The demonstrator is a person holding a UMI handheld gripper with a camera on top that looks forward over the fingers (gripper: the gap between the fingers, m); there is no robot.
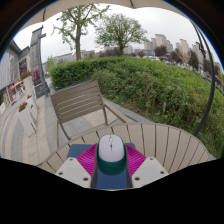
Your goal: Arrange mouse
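A white and teal mouse (111, 150) sits between my fingers, and the magenta pads press on both of its sides. My gripper (111, 166) is shut on it and holds it over a blue mouse pad (78, 152). The pad lies on a round wooden slatted table (176, 146). The mouse and fingers hide most of the pad. I cannot tell whether the mouse touches the pad.
A wooden slatted chair (80, 102) stands on the paving just beyond the table. A long green hedge (160, 85) runs behind it to the right. A building front with furniture (20, 95) lies off to the left.
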